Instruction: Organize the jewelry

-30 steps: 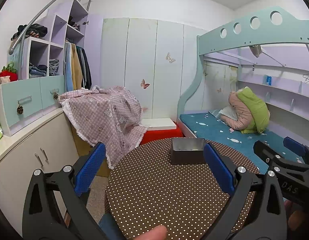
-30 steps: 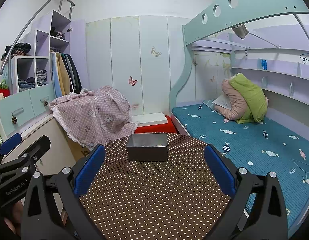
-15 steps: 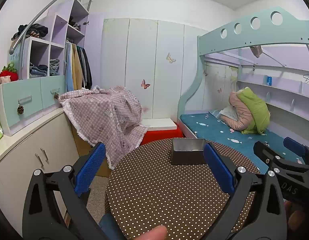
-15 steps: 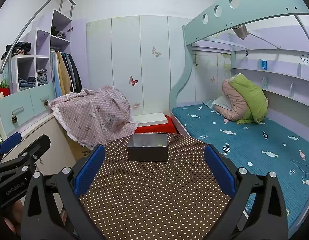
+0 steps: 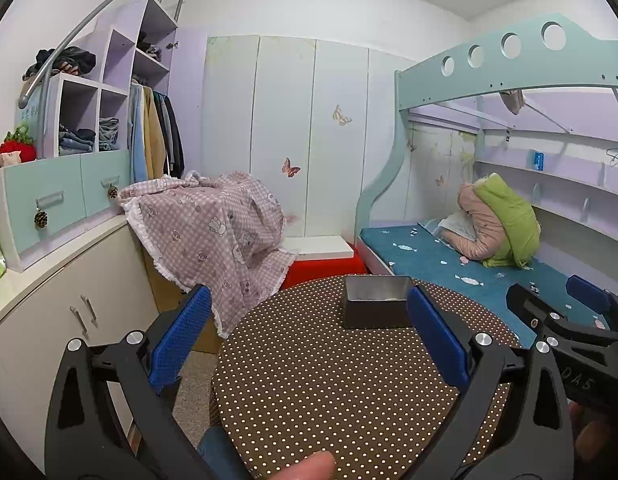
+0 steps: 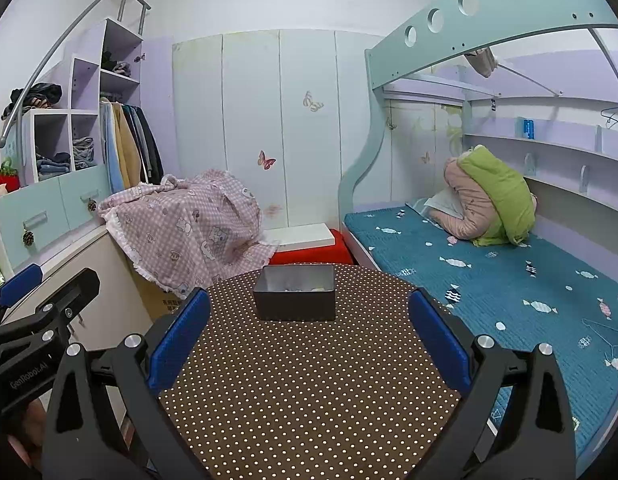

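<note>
A dark metal box (image 5: 375, 308) (image 6: 295, 291) stands at the far side of a round table with a brown polka-dot cloth (image 5: 329, 380) (image 6: 309, 376). Small pale items lie inside the box; I cannot make out what they are. My left gripper (image 5: 307, 336) hovers open over the near part of the table, with nothing between its blue pads. My right gripper (image 6: 309, 336) is likewise open and holds nothing, well short of the box. Each wrist view shows the other gripper at its edge: the right gripper (image 5: 573, 320) and the left gripper (image 6: 37, 312).
A bed with a teal cover (image 6: 489, 280) runs along the right of the table. A white cabinet (image 5: 69, 300) with a pink checked cloth (image 5: 213, 232) stands on the left. A red and white stool (image 6: 309, 244) sits behind the table. A fingertip (image 5: 309, 466) shows at the bottom edge.
</note>
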`<state>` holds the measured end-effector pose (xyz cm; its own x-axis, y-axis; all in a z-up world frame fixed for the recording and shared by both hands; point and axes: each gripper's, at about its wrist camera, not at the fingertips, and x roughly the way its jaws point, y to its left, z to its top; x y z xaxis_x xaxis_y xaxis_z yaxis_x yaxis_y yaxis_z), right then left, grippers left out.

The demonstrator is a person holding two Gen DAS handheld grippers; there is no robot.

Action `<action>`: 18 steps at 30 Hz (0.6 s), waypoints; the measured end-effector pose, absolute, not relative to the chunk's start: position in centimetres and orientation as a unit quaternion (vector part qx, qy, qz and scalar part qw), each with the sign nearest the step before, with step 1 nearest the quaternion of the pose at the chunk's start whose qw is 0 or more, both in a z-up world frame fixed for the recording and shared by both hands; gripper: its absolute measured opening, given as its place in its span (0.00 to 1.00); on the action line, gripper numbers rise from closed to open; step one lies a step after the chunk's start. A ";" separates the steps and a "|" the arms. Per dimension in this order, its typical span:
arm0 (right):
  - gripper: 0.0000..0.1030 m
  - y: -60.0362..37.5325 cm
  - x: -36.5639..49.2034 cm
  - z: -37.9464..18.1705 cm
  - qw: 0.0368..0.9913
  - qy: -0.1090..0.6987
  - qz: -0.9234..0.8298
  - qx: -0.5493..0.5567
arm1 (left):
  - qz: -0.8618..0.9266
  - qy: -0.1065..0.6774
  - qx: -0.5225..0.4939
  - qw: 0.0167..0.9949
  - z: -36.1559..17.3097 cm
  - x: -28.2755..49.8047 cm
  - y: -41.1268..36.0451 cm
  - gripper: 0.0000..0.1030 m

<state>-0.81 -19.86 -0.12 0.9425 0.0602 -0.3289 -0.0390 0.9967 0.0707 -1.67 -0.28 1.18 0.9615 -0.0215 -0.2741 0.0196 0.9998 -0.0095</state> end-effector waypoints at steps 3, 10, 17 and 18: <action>0.93 -19.8 -0.7 -0.2 0.985 0.169 0.025 0.031 | -0.010 0.139 -0.003 0.990 1.2 -1.7 -0.3 0.95; 0.93 -19.7 -0.6 -0.3 0.985 0.170 0.025 0.030 | -0.010 0.139 -0.004 0.990 1.1 -1.6 -0.2 0.95; 0.93 -19.6 -0.7 -0.4 0.985 0.171 0.026 0.030 | -0.010 0.139 -0.004 0.990 1.1 -1.6 -0.2 0.95; 0.93 -19.6 -0.7 -0.4 0.984 0.171 0.025 0.030 | -0.010 0.140 -0.004 0.990 1.1 -1.6 -0.1 0.95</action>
